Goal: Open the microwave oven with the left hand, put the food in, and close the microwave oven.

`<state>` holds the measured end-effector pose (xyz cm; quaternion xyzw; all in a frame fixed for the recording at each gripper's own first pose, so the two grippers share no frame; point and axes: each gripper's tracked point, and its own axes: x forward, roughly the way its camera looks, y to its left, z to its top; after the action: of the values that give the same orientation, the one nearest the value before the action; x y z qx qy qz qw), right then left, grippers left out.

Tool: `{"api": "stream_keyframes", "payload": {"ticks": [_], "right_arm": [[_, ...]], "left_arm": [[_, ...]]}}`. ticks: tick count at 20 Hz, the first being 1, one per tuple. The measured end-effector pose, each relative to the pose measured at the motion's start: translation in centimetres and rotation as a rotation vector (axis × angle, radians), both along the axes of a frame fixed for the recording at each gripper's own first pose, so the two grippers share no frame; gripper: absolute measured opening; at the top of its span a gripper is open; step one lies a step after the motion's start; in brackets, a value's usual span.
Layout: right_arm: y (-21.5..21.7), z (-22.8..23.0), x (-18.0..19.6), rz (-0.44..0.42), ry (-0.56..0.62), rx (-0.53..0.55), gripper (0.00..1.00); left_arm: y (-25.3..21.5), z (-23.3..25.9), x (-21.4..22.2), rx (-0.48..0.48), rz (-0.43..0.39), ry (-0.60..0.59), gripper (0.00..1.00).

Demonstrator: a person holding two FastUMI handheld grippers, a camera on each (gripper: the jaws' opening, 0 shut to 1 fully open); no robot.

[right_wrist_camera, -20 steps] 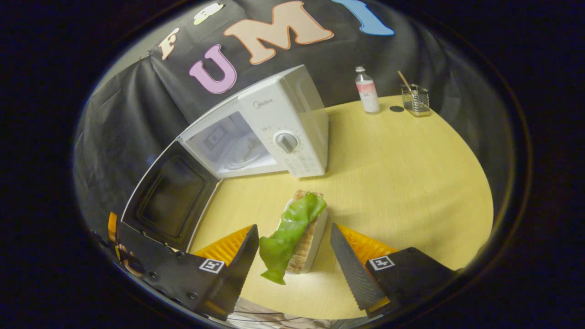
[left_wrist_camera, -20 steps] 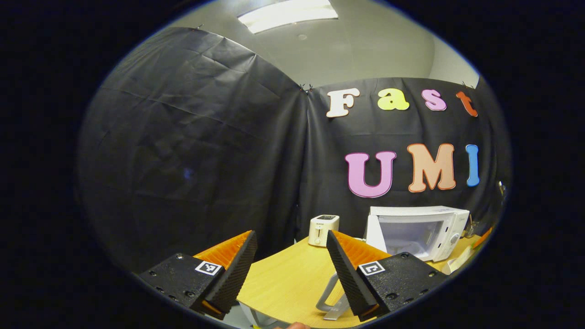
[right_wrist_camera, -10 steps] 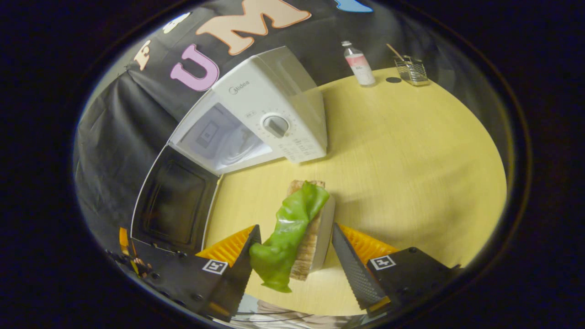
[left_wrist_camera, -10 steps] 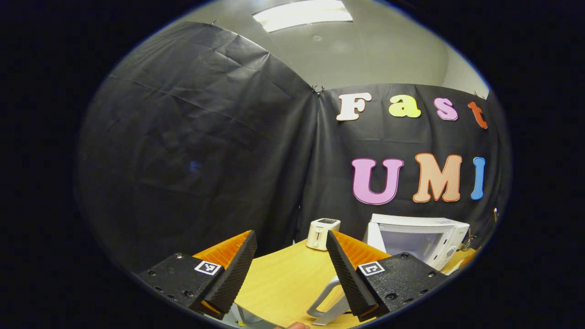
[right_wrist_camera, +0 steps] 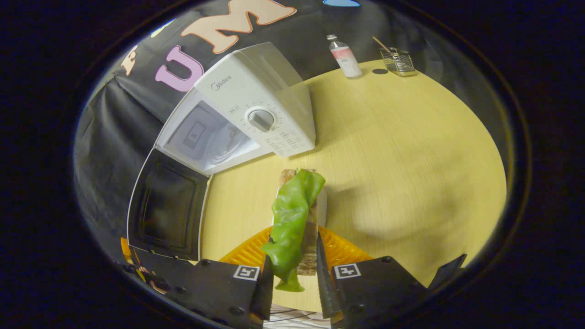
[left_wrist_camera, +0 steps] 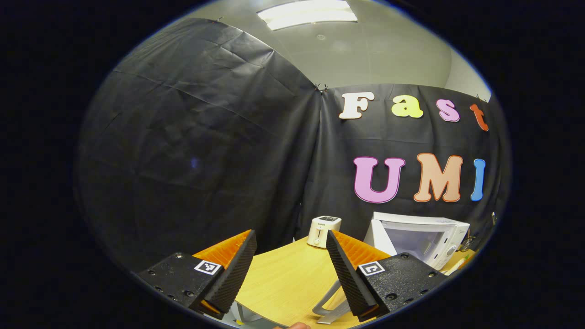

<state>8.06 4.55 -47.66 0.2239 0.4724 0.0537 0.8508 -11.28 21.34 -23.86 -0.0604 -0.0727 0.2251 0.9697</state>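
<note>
A staged kitchen booth: black cloth wall (left_wrist_camera: 205, 137), wooden table (right_wrist_camera: 402, 151) with white microwave (right_wrist_camera: 256, 114), toaster (left_wrist_camera: 323, 230), utensil rack (right_wrist_camera: 399, 62).

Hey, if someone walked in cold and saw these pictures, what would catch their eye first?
Probably the sandwich with its bright green lettuce leaf, pinched between the fingers of the right hand-held gripper low in the right gripper view. Just beyond it on the yellow table stands the white microwave, its door swung wide open to the left.
</note>
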Motion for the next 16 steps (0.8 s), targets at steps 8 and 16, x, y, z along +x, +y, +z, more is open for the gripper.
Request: {"api": "stream_keyframes", "payload": {"ticks": [8, 16], "right_arm": [[-0.1, 5.1, 0.0, -0.012, -0.22, -0.057, 0.45], [9.8, 11.5, -1.3, 0.053, -0.463, 0.191, 0.44]], "left_arm": [[0.4, -0.1, 0.7, 0.038, -0.001, 0.025, 0.93], [0.4, 0.9, 1.5, 0.078, -0.015, 0.013, 0.93]]}}
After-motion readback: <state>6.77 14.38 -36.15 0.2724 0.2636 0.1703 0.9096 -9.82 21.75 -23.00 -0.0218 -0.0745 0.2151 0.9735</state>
